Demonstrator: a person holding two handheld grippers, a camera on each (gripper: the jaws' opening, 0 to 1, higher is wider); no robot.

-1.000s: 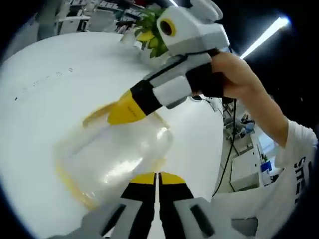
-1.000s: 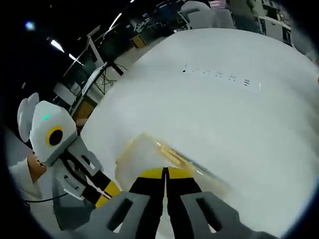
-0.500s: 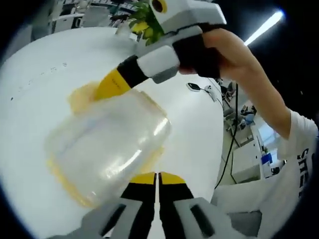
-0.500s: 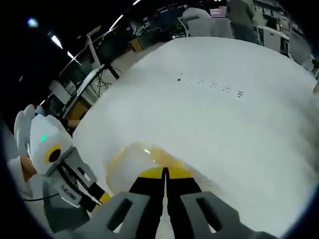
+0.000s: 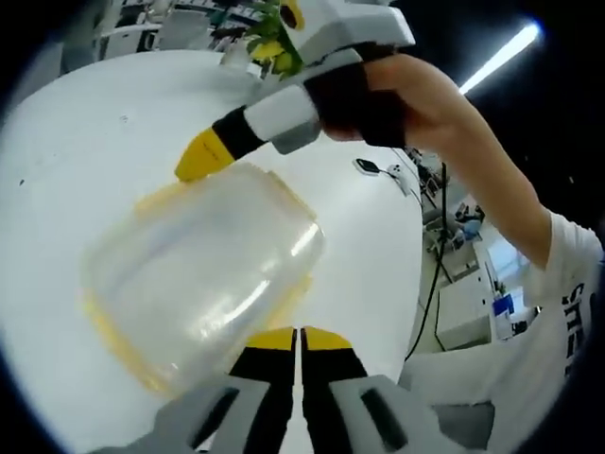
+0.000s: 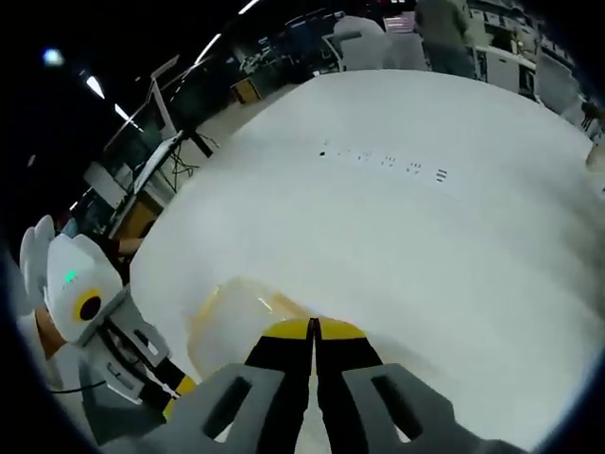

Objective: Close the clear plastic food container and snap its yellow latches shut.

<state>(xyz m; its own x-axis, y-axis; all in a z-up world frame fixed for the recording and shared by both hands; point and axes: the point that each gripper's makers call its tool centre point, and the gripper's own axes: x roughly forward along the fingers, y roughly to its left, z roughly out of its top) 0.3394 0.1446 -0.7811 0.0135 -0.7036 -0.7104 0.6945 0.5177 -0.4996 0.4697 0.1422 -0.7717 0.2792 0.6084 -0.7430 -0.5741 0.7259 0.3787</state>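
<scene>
The clear plastic container (image 5: 203, 274) lies on the white table (image 5: 85, 142), its lid down and yellow latches along its edges (image 5: 112, 333). My left gripper (image 5: 299, 333) is shut, its yellow tips at the container's near edge. My right gripper (image 5: 195, 163), held by a person's hand (image 5: 416, 95), is shut and sits just beyond the container's far edge, slightly above it. In the right gripper view the right gripper (image 6: 314, 326) is shut over the container (image 6: 232, 307), and the left gripper (image 6: 173, 413) reaches in from the lower left.
A green and yellow plant (image 5: 269, 38) stands at the table's far side. A row of small dark marks (image 6: 383, 161) crosses the wide white table (image 6: 425, 236). Desks, chairs and a cable lie beyond the table's edge.
My right gripper has drawn back from the top of the lid to just past the container's far edge. The left gripper has held its place at the near edge.
</scene>
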